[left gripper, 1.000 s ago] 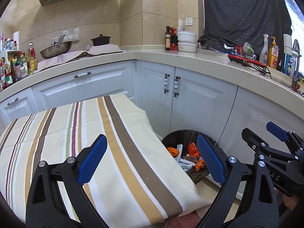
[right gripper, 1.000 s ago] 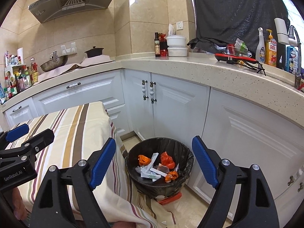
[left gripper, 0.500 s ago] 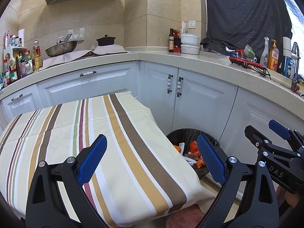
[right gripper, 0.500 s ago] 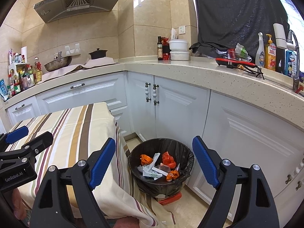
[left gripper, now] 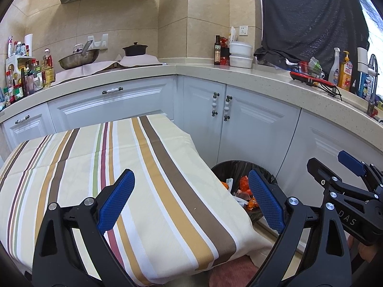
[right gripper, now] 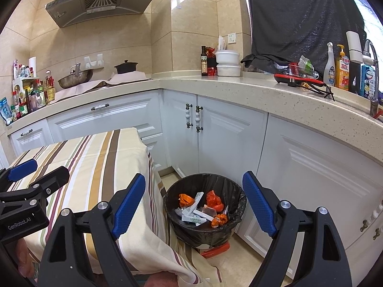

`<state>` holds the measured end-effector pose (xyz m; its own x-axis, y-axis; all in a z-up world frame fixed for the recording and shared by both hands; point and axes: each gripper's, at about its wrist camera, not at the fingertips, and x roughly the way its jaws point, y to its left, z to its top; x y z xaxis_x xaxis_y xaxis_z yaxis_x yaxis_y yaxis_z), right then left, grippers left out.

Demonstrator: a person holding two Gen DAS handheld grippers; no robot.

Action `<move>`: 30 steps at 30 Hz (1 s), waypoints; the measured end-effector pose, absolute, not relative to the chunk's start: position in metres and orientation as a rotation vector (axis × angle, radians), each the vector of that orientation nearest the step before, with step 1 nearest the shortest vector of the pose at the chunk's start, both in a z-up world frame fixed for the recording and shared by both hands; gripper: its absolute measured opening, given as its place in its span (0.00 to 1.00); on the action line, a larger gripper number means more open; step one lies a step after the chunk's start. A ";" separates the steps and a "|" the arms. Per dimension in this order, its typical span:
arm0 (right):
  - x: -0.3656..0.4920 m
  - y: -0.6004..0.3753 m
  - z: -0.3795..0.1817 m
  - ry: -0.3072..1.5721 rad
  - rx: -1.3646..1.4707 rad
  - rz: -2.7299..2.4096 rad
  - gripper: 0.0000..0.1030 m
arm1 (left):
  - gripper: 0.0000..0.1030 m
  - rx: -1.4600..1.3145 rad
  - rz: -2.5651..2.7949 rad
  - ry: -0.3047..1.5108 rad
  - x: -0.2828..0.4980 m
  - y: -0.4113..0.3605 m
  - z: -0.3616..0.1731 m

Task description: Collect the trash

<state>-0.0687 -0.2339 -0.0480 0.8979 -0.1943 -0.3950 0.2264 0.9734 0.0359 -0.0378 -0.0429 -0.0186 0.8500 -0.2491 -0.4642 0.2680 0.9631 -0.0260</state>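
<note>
A black-lined trash bin (right gripper: 239,196) stands on the floor by the white corner cabinets, holding orange wrappers (right gripper: 214,199) and white paper scraps (right gripper: 195,211). It also shows in the left wrist view (left gripper: 229,167), partly hidden behind the table's corner. My right gripper (right gripper: 194,203) is open and empty, held above and in front of the bin. My left gripper (left gripper: 190,198) is open and empty above the striped tablecloth (left gripper: 107,167). No loose trash shows on the cloth. Each gripper appears at the edge of the other's view.
The cloth-covered table (right gripper: 95,157) stands left of the bin. White cabinets (right gripper: 215,138) and an L-shaped counter (right gripper: 263,93) wrap behind. On the counter stand a wok (left gripper: 77,58), a black pot (left gripper: 135,49), white bowls (left gripper: 240,55), bottles (right gripper: 337,71) and a faucet (right gripper: 372,76).
Both grippers have risen and pulled back a little, so the views tilt upward and the bin sits lower and farther. Both stay open and empty.
</note>
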 end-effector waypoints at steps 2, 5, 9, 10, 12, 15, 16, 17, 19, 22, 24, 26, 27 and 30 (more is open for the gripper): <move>-0.069 -0.234 -0.048 0.403 0.081 -0.218 0.78 | 0.91 0.039 -0.274 0.484 -0.038 -0.041 -0.020; -0.068 -0.233 -0.049 0.404 0.079 -0.219 0.79 | 0.91 0.040 -0.274 0.485 -0.039 -0.041 -0.020; -0.068 -0.233 -0.049 0.403 0.080 -0.219 0.79 | 0.91 0.038 -0.275 0.489 -0.039 -0.040 -0.022; -0.068 -0.234 -0.049 0.403 0.080 -0.219 0.79 | 0.91 0.037 -0.275 0.489 -0.039 -0.040 -0.023; -0.068 -0.233 -0.049 0.404 0.078 -0.218 0.79 | 0.91 0.038 -0.275 0.489 -0.039 -0.040 -0.023; -0.069 -0.234 -0.049 0.404 0.079 -0.218 0.79 | 0.91 0.038 -0.275 0.490 -0.039 -0.039 -0.024; -0.069 -0.234 -0.049 0.404 0.079 -0.219 0.78 | 0.91 0.038 -0.274 0.490 -0.039 -0.039 -0.023; -0.069 -0.234 -0.049 0.404 0.078 -0.219 0.79 | 0.91 0.038 -0.274 0.491 -0.039 -0.040 -0.024; -0.069 -0.234 -0.049 0.404 0.079 -0.219 0.79 | 0.91 0.037 -0.274 0.492 -0.039 -0.040 -0.025; -0.068 -0.234 -0.049 0.405 0.078 -0.220 0.79 | 0.91 0.037 -0.273 0.492 -0.039 -0.040 -0.025; -0.069 -0.234 -0.049 0.404 0.080 -0.220 0.79 | 0.91 0.036 -0.275 0.494 -0.039 -0.040 -0.026; -0.068 -0.234 -0.050 0.405 0.079 -0.221 0.79 | 0.91 0.035 -0.273 0.492 -0.039 -0.040 -0.026; -0.068 -0.235 -0.050 0.405 0.079 -0.222 0.79 | 0.91 0.036 -0.274 0.493 -0.039 -0.040 -0.026; -0.069 -0.235 -0.052 0.406 0.082 -0.224 0.79 | 0.91 0.035 -0.273 0.494 -0.039 -0.040 -0.026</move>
